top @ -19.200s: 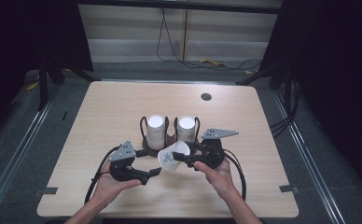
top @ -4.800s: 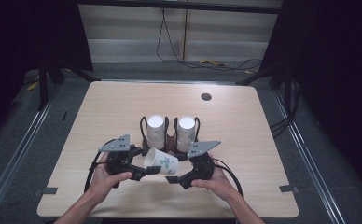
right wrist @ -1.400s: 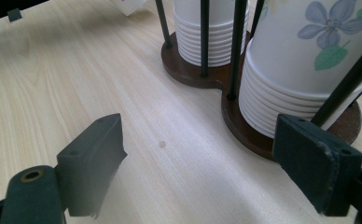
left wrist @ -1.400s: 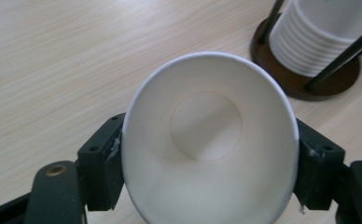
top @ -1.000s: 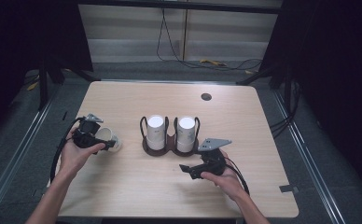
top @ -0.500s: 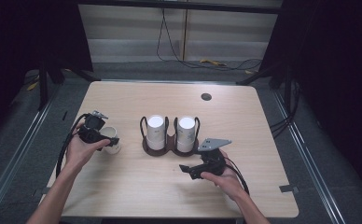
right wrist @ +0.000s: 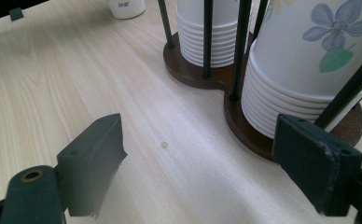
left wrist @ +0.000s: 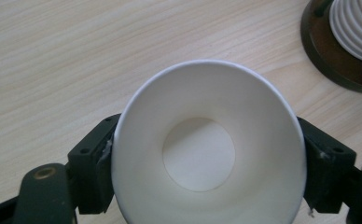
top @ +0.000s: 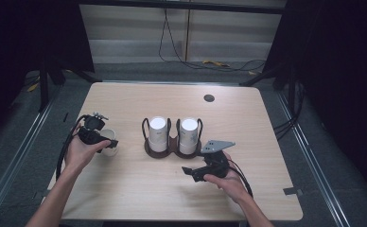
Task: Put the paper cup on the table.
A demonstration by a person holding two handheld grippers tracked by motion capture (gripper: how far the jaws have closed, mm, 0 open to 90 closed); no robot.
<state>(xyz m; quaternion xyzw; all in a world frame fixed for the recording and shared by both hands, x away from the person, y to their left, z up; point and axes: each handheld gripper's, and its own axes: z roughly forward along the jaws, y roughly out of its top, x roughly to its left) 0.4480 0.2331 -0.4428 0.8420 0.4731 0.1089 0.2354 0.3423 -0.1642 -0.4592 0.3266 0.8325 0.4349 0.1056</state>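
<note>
The cup (left wrist: 209, 158) stands upright on the table (top: 139, 189) at its left side, between the left gripper's (top: 107, 144) jaws, which have just been opening. The right gripper (top: 189, 171), spread and empty, rests near the holder (top: 170, 149), well apart from the cup.

My cup (left wrist: 207, 158) is plain white; stacked cups (right wrist: 309, 60) bear blue flowers, green leaves; holder base (right wrist: 244, 126) dark brown; worktop (top: 248, 123) pale wood.

Pale wood table (top: 139, 198), grey carpet floor (top: 321, 198), black curtains (top: 342, 52)
</note>
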